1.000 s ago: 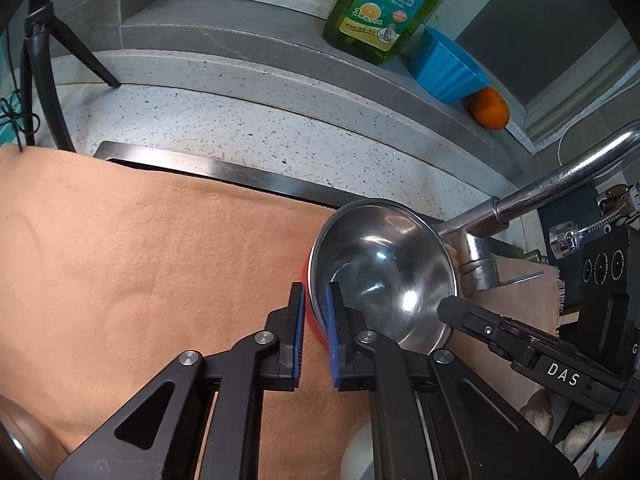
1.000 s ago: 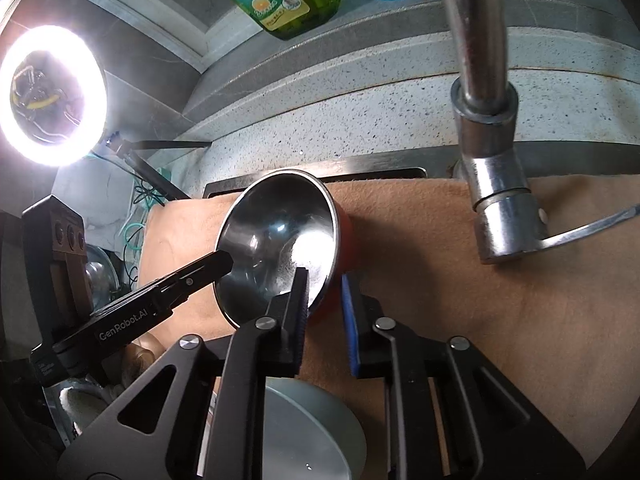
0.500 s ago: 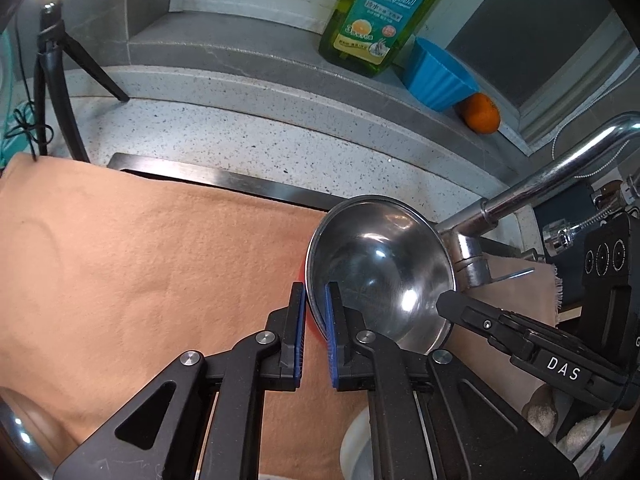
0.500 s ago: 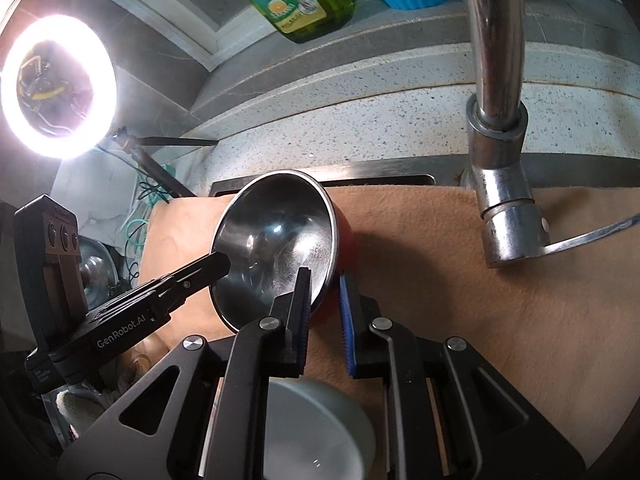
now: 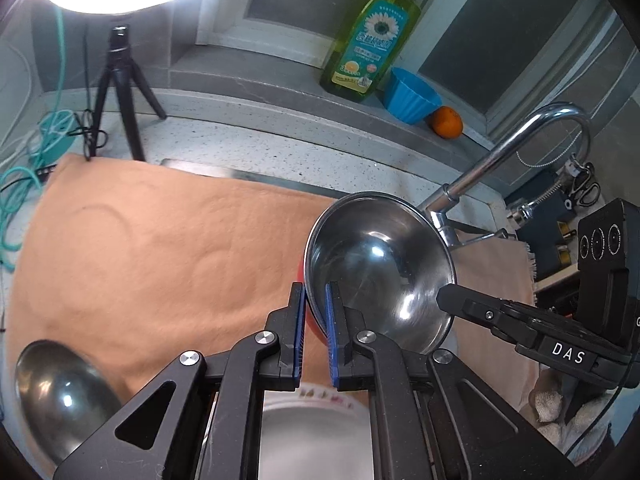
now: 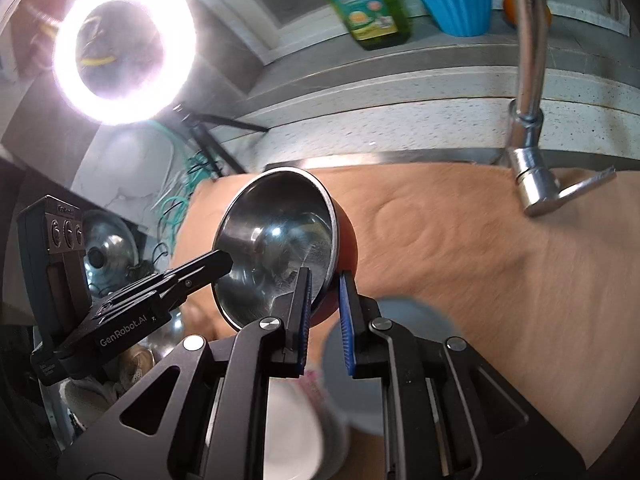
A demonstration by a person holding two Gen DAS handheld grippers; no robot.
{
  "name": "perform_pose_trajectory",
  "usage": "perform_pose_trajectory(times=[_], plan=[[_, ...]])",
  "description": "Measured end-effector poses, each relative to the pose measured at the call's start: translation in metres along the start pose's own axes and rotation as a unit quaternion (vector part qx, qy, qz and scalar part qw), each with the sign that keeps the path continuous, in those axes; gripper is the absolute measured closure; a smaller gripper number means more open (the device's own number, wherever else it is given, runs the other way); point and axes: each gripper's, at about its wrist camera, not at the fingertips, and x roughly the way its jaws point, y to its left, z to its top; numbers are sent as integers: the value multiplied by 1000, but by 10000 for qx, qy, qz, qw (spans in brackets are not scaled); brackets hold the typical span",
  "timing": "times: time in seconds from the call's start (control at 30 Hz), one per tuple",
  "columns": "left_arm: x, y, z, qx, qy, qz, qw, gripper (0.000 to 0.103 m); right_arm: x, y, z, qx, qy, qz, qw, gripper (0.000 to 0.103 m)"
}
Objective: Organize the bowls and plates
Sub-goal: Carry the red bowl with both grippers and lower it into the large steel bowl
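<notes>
Tongs both pinch one round steel bowl with a red outside [image 5: 380,264], left gripper [image 5: 316,332] and right gripper [image 6: 324,320] clamped on opposite rims, chrome tap [image 5: 500,160] just beyond, orange cloth [image 5: 160,248] beneath.

A steel bowl [image 5: 380,264] sits above the cloth [image 5: 160,248], the faucet [image 5: 500,160] behind it to the right. On the ledge behind stand a dish soap bottle [image 5: 372,40], a cup [image 5: 412,96] and an orange [image 5: 447,121], left to right.

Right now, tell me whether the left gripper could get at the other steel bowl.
Probably not yet: the left gripper is shut on the held bowl's rim, so it isn't free, though the steel bowl sits unblocked.
</notes>
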Motion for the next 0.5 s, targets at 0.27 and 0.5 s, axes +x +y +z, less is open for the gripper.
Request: perform_pose_trajectory(times=[0.27, 0.5], plan=[[-61, 38, -28, -90, -210, 41, 9997, 95, -8, 65, -35, -305, 17, 182, 9994, 90], [-99, 78, -49, -274, -369, 267, 9986, 95, 9, 119, -61, -693, 171, 318, 9969, 90]])
